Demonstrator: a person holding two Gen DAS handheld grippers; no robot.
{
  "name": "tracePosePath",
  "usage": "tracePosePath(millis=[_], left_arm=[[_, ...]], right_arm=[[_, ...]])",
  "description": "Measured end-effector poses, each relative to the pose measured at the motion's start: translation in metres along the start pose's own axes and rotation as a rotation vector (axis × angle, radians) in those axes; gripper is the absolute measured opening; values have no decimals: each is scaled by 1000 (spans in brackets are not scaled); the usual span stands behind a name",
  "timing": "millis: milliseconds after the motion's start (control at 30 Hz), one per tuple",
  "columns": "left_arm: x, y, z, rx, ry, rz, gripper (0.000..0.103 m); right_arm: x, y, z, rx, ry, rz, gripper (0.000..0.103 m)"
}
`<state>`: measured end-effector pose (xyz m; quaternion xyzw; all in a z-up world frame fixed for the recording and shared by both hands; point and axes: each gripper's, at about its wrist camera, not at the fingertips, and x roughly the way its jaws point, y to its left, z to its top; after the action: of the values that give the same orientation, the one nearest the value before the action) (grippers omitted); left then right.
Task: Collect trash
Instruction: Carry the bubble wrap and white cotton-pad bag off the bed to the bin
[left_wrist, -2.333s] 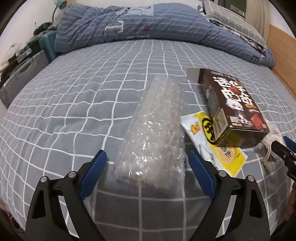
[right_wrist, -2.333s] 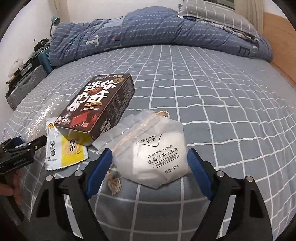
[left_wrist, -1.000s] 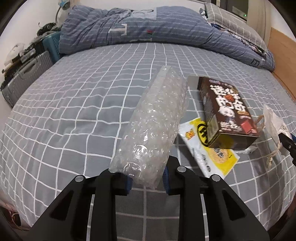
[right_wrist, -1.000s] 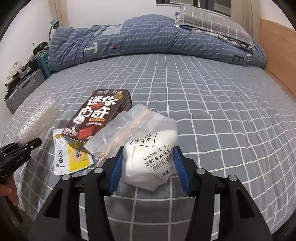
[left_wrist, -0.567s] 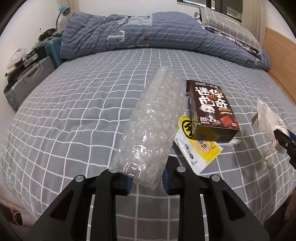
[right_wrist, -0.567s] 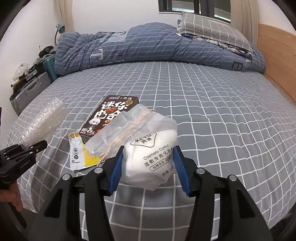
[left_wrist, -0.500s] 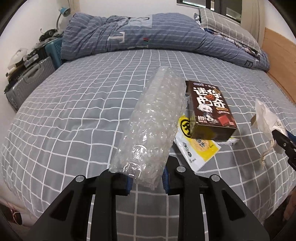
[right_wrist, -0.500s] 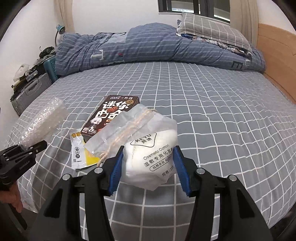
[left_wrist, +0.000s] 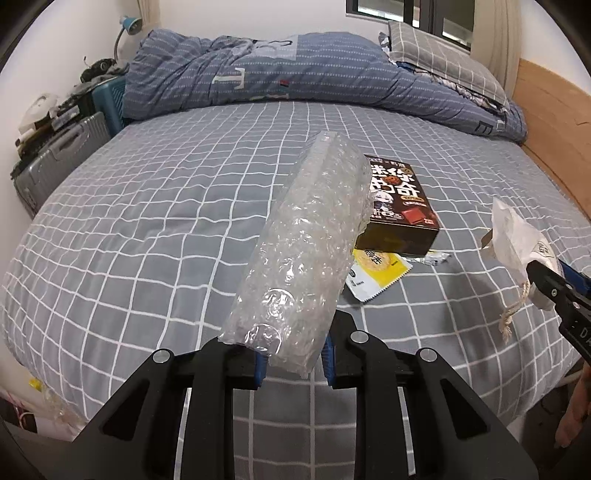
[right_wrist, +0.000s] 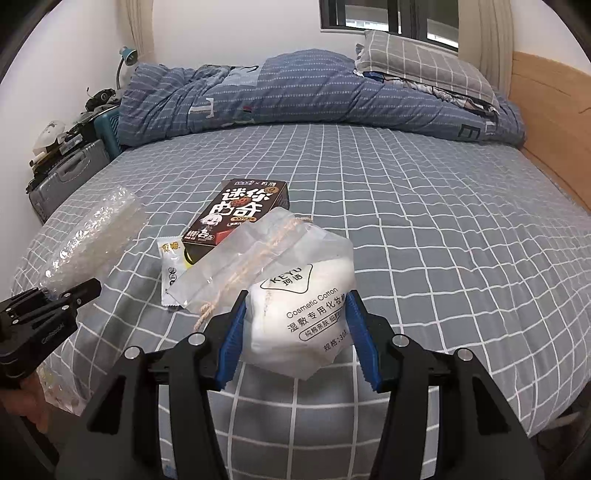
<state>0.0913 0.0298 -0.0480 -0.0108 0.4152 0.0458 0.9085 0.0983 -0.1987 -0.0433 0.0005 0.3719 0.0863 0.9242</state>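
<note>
Now both fingers, formerly spread, grip lifted bubble wrap (left_wrist: 306, 254) and cotton-pad bag (right_wrist: 299, 310).

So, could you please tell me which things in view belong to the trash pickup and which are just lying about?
Trash:
- bubble wrap, in the left gripper
- cotton pad bag, in the right gripper
- brown snack box, on the bed
- yellow wrapper, on the bed

Lying about:
- blue duvet
- pillow
- suitcase
- desk lamp

The bed (left_wrist: 147, 221) is grey with a white grid. The bubble wrap (left_wrist: 306, 236) is clear. The box (right_wrist: 236, 212) is dark brown with white lettering, the sachet (left_wrist: 373, 275) yellow and white, the cotton-pad bag (right_wrist: 295, 306) white, the quilt (right_wrist: 295, 92) blue and striped.
</note>
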Motion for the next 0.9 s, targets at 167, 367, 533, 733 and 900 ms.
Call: tracePosePath(millis=[167, 367, 533, 733, 900], left_arm=[[-7, -1, -8, -13, 7, 6, 22], [-15, -5, -17, -21, 10, 5, 22], [-22, -10, -28, -23, 23, 0, 22], [-36, -19, -37, -27, 22, -23, 22], [-47, -27, -45, -26, 17, -35, 22]], right_arm=[[-8, 3, -7, -5, -1, -4, 50], [-22, 6, -15, -26, -17, -29, 50], [-28, 9, -20, -38, -17, -30, 50], [-35, 14, -28, -43, -10, -23, 50], [-41, 18, -34, -44, -1, -28, 50]])
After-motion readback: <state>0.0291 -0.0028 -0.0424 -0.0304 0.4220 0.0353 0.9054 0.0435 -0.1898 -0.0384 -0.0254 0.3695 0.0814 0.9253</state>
